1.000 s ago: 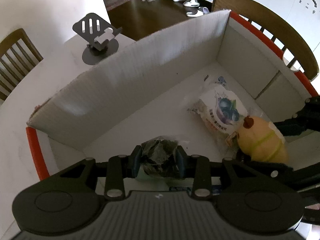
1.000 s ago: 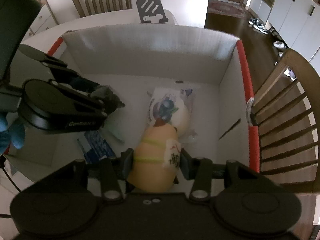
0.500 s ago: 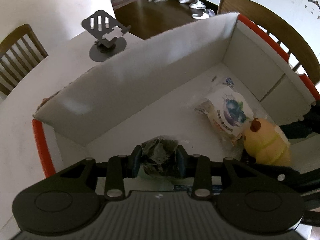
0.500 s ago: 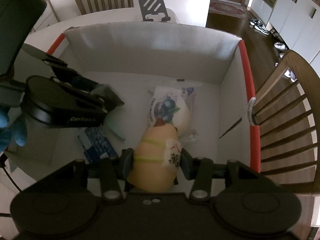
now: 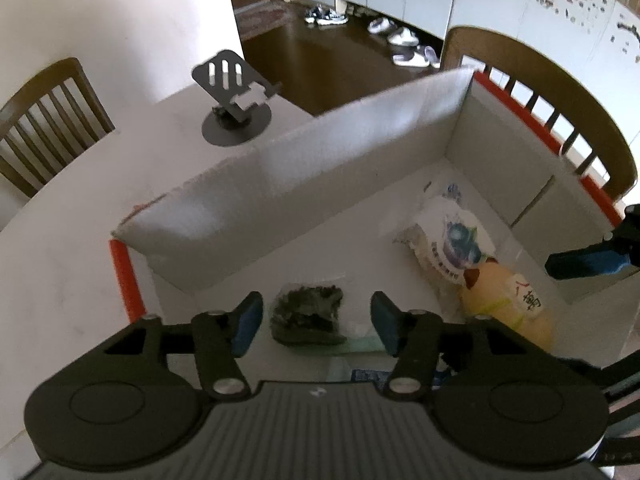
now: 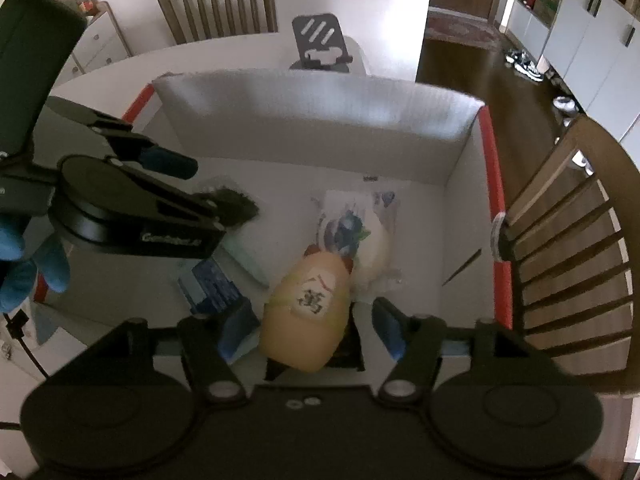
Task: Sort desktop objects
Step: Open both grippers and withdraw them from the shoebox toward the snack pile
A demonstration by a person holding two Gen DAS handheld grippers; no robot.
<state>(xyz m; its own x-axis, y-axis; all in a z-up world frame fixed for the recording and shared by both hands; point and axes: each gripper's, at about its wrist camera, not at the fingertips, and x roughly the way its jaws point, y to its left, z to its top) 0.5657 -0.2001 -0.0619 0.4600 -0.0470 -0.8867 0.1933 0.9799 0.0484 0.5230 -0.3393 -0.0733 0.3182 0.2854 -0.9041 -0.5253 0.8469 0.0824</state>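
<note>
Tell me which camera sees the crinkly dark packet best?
The left wrist view. The crinkly dark plastic packet lies whole on the box floor, centred between the open left tongs. In the right wrist view only its dark edge peeks past the left tongs' body, the rest hidden.

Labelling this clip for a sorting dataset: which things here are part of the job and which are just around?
Part of the job:
white box
dark packet
yellow pouch
blueberry packet
blue packet
left gripper, open
right gripper, open

Just around:
phone stand
chairs
shoes
</note>
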